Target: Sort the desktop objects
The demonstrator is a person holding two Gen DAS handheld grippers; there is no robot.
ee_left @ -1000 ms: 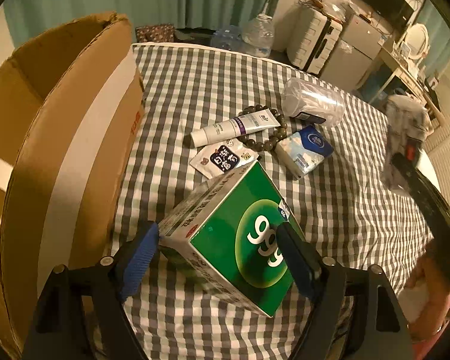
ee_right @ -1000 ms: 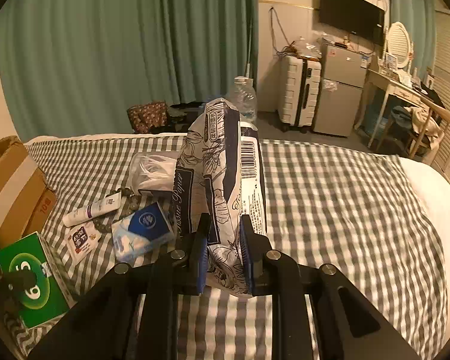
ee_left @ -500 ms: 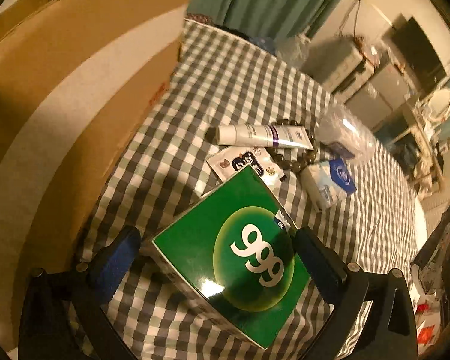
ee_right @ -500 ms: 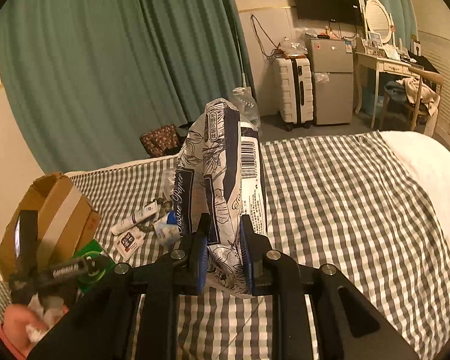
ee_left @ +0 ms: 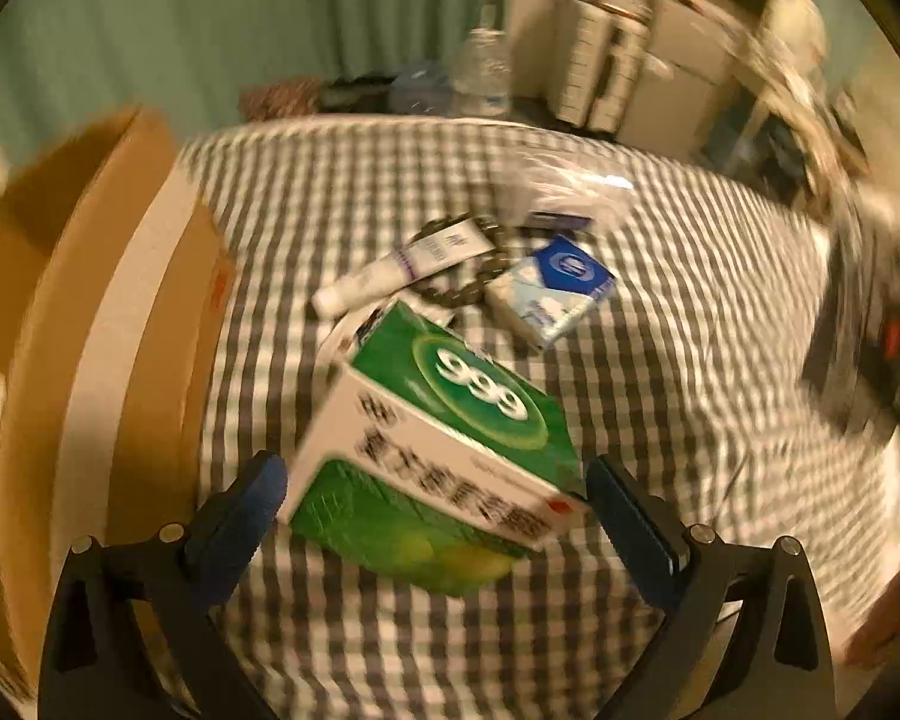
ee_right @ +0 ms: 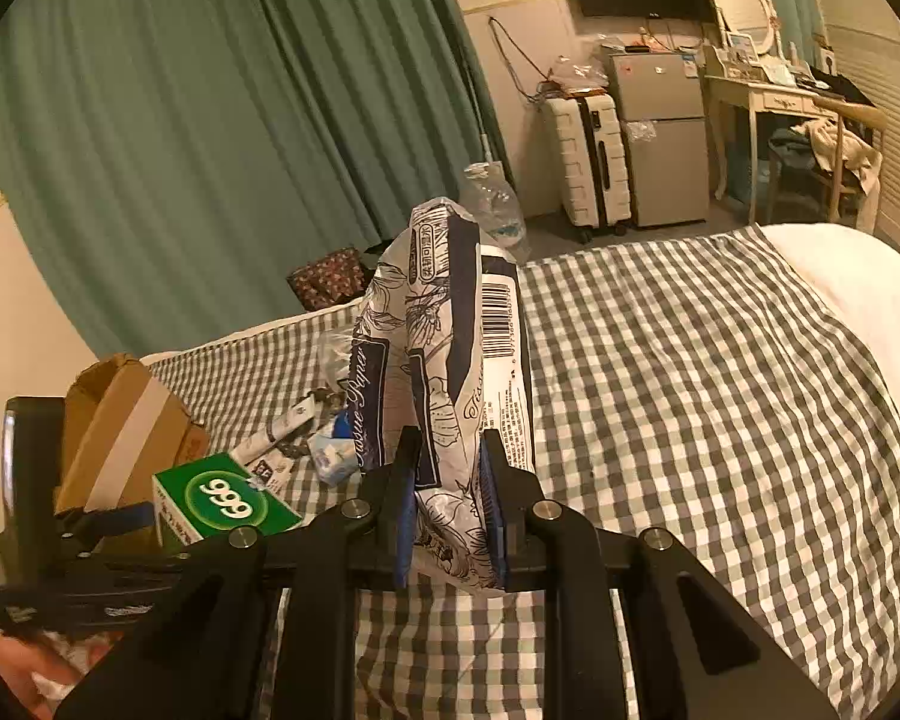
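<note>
A green box marked 999 [ee_left: 480, 402] rests tilted on the checked bedspread [ee_left: 690, 420], its white side toward me. My left gripper [ee_left: 432, 480] stands open around it, both blue pads a little off its sides. The right wrist view shows the same box [ee_right: 222, 501] beside the left gripper's blue finger [ee_right: 120, 516]. My right gripper [ee_right: 448, 450] is shut on an upright white and navy tissue paper pack [ee_right: 444, 324], held above the bedspread [ee_right: 690, 390]. The left wrist view is blurred.
An open cardboard box [ee_left: 90, 330] stands at the left, close to the green box. Behind it lie a white tube [ee_left: 408, 267], a bead bracelet [ee_left: 474, 288], a blue and white tissue packet [ee_left: 552, 288] and a clear plastic bag [ee_left: 570, 192]. A hand [ee_right: 24, 672] shows at bottom left.
The left jaws have spread off the green box, which has tipped so its white side shows. The right gripper has shifted and rolled with the tissue pack still in it.
</note>
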